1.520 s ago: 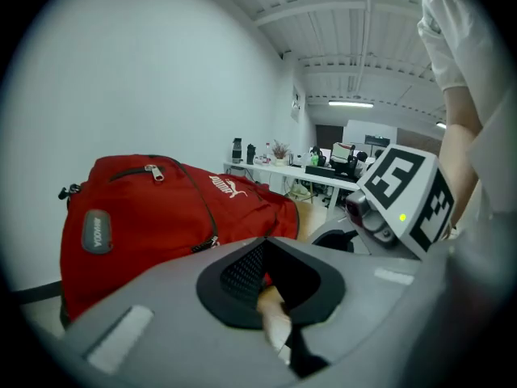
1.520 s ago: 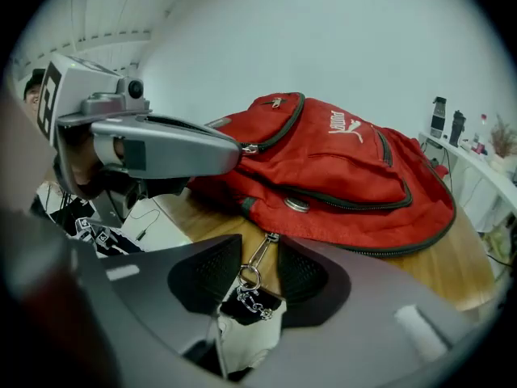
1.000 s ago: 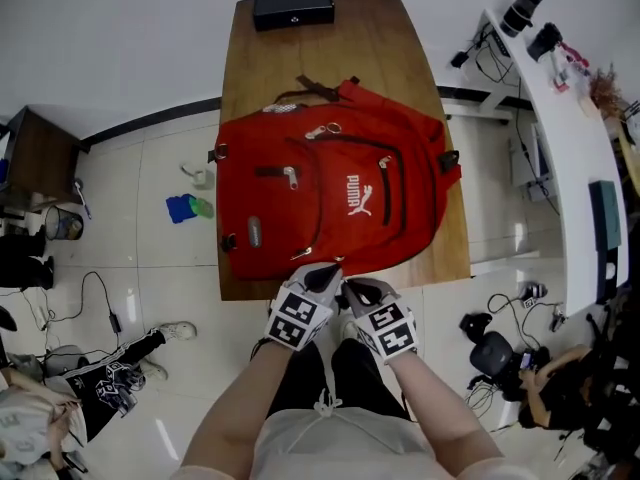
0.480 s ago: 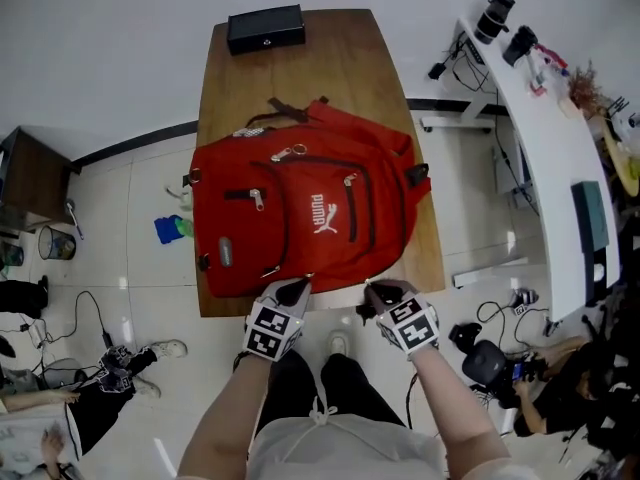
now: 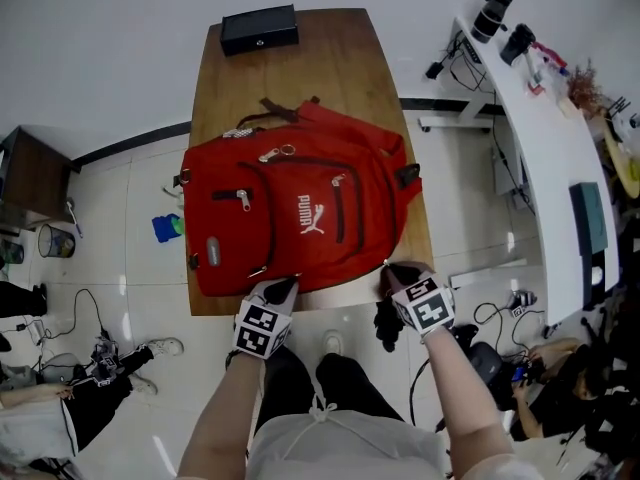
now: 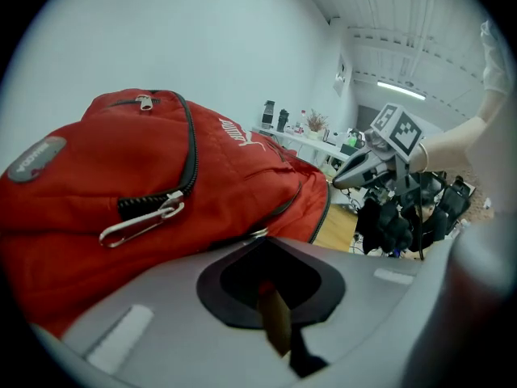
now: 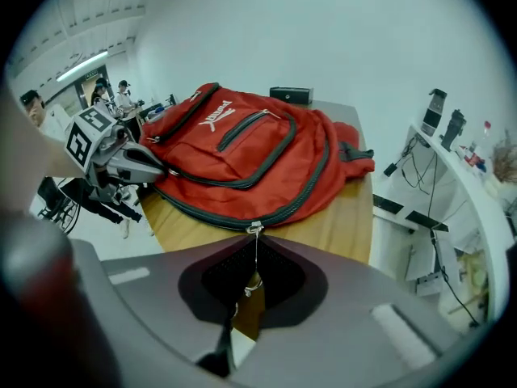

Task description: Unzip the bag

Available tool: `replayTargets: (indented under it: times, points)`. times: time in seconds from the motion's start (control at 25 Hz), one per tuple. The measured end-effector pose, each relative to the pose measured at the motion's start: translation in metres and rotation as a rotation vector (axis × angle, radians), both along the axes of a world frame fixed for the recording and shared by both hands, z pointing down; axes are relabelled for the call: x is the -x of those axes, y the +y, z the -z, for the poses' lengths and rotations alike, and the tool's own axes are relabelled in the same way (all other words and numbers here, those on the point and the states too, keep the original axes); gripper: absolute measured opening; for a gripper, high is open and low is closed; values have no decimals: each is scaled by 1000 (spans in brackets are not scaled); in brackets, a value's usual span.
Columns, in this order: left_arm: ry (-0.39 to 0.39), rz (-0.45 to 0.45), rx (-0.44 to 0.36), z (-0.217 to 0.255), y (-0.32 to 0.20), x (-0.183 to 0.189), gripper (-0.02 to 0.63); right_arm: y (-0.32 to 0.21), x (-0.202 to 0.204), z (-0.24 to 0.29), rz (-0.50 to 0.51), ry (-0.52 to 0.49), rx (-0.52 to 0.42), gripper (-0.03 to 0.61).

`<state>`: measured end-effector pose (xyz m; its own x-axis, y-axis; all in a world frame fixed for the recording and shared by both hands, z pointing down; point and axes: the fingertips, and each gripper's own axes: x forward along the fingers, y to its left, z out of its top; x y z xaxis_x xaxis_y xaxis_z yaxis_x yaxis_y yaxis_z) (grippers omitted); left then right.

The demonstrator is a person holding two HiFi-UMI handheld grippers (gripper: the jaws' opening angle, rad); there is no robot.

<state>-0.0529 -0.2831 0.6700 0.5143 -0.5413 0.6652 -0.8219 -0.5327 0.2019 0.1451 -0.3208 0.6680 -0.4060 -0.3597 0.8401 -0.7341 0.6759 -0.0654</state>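
A red backpack (image 5: pixel 300 218) lies flat on the wooden table (image 5: pixel 290 68), its bottom edge toward me. At that edge my left gripper (image 5: pixel 283 288) is shut, with a bit of red fabric between its jaws (image 6: pixel 271 297). My right gripper (image 5: pixel 392 271) is at the bag's near right corner, shut on the thin metal pull (image 7: pixel 252 281) of the main zipper. The slider (image 7: pixel 255 228) sits just beyond its jaws on the dark zipper track. In the right gripper view the left gripper (image 7: pixel 157 168) touches the bag's other near corner. A front-pocket pull (image 6: pixel 141 221) hangs loose.
A black box (image 5: pixel 259 29) sits at the table's far end. A white desk (image 5: pixel 545 138) with cameras stands to the right. On the floor are a blue-green object (image 5: pixel 166 226), a black bag (image 5: pixel 480 353) and cables. A dark cabinet (image 5: pixel 35 173) stands at left.
My right gripper has moved rightward along the bag's bottom edge, away from the left gripper, carrying the zipper pull. The left gripper stays at the bag's edge.
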Motion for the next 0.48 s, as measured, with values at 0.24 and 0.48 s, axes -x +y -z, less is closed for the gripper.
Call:
replayTargets:
  times: [0.24, 0.48]
  points:
    - [-11, 9, 6, -2, 1, 0, 6, -26, -22, 4, -14, 22, -24, 12]
    - [-20, 18, 5, -3, -2, 0, 6, -67, -38, 15, -33, 49, -88, 15]
